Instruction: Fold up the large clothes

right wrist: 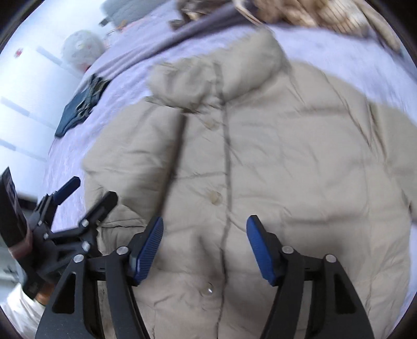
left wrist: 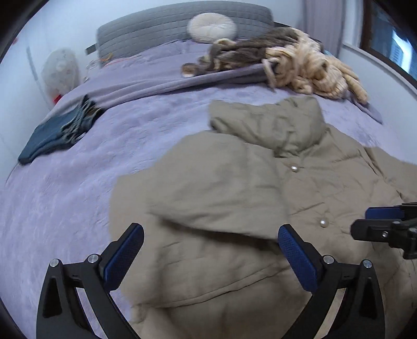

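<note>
Beige puffer coat (left wrist: 234, 187) lies flat under both tongs, left (left wrist: 211, 250) & right (right wrist: 204, 247), open wide, empty.

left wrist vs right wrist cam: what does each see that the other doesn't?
Only left wrist: grey headboard, round cushion, window.

Only right wrist: the jacket's lowest snap button, a white sleeve behind the left gripper.

Both: beige puffer jacket lying front up on the purple bedspread, dark folded garment, knit blanket heap. Left gripper and right gripper are open, holding nothing.
</note>
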